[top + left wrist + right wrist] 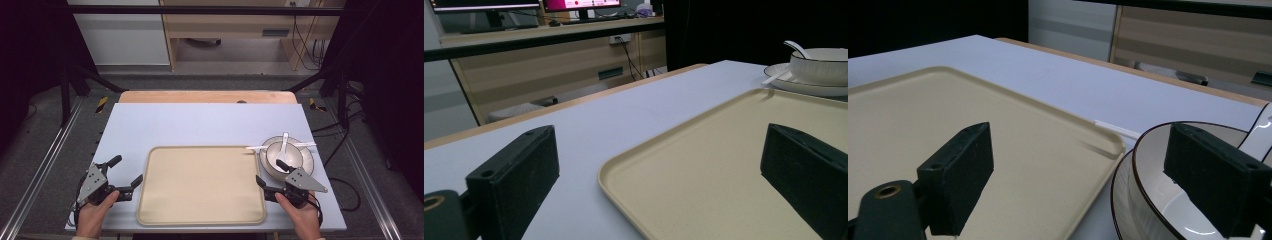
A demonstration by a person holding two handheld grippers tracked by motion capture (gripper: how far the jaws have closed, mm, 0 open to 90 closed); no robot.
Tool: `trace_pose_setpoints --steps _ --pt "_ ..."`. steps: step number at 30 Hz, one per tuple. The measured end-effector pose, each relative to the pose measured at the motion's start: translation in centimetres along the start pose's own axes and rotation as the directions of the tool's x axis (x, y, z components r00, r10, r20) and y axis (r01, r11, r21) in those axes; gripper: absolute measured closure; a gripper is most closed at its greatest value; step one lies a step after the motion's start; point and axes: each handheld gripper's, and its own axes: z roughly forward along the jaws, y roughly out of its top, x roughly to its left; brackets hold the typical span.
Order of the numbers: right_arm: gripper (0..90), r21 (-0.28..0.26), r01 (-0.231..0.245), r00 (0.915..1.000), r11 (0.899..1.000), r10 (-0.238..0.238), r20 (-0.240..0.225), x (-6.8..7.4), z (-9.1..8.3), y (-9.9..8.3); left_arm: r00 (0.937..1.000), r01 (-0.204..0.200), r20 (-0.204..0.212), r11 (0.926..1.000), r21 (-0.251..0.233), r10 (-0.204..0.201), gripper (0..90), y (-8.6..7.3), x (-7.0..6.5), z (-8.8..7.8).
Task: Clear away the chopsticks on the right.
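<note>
Jaws are spread on both grippers: the left gripper (pixel 121 176) is held at the tray's (pixel 200 210) left edge, the right gripper (pixel 270 179) at its right edge, beside the bowl (pixel 290 161). A spoon (pixel 284 142) is seen inside the bowl, which is carried on a plate (pixel 308 162). Open tabletop (pixel 200 125) is left beyond the tray.

A beige tray (pixel 200 185) lies flat mid-table, with a white bowl (pixel 284 157) holding a spoon (pixel 285 142) just right.

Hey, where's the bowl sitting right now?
In the high view the bowl sits on a plate at the table's right side, just right of the tray, with the right gripper beside it.
</note>
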Motion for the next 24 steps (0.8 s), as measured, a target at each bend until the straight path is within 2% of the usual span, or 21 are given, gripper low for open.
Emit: trace_pose_setpoints --steps 7,11,14,17,19,21,22,23,24 --pt "15.3 0.017 0.014 0.9998 1.0 -0.015 0.012 0.4 -0.2 0.0 0.9995 0.026 -0.017 0.9996 0.01 -0.026 2.9 0.0 0.1 -0.4" --pt "16.9 0.026 0.061 0.9981 0.998 -0.061 -0.005 1.1 -0.4 0.4 0.9997 0.019 -0.013 0.9996 0.02 -0.018 2.9 0.1 -0.1 -0.4" --pt "19.4 0.039 0.071 0.9973 0.997 -0.072 0.016 1.4 -1.1 1.3 0.9999 0.001 -0.016 0.9991 0.042 -0.001 2.9 0.1 -0.2 -0.4" --pt "23.3 0.048 0.129 0.9886 0.99 -0.132 0.071 1.4 -2.5 3.4 0.9996 -0.008 -0.028 0.9979 0.064 0.009 3.0 0.0 -0.3 -0.3" --pt "27.7 0.055 0.145 0.9848 0.988 -0.15 0.089 0.8 -3.4 4.8 0.9996 -0.002 -0.029 0.9982 0.061 0.004 3.0 0.1 -0.4 -0.4" --pt "32.0 0.096 0.159 0.9802 0.983 -0.169 0.104 -0.5 -4.0 5.9 0.9995 0.006 -0.031 0.9988 0.049 -0.004 2.9 0.3 -0.5 -0.4" --pt "32.0 0.096 0.159 0.9802 0.983 -0.169 0.104 -0.5 -4.0 5.9 0.9995 0.006 -0.031 0.9988 0.049 -0.004 2.9 0.3 -0.5 -0.4" --pt "36.2 0.158 0.154 0.9733 0.975 -0.177 0.146 -2.8 -4.3 6.9 0.9994 0.008 -0.035 0.9988 0.049 -0.007 2.9 0.3 -0.6 -0.5" --pt "39.7 0.173 0.142 0.9719 0.975 -0.17 0.162 -3.6 -4.4 7.1 0.9993 0.01 -0.035 0.9986 0.051 -0.008 3.0 0.3 -0.6 -0.5"
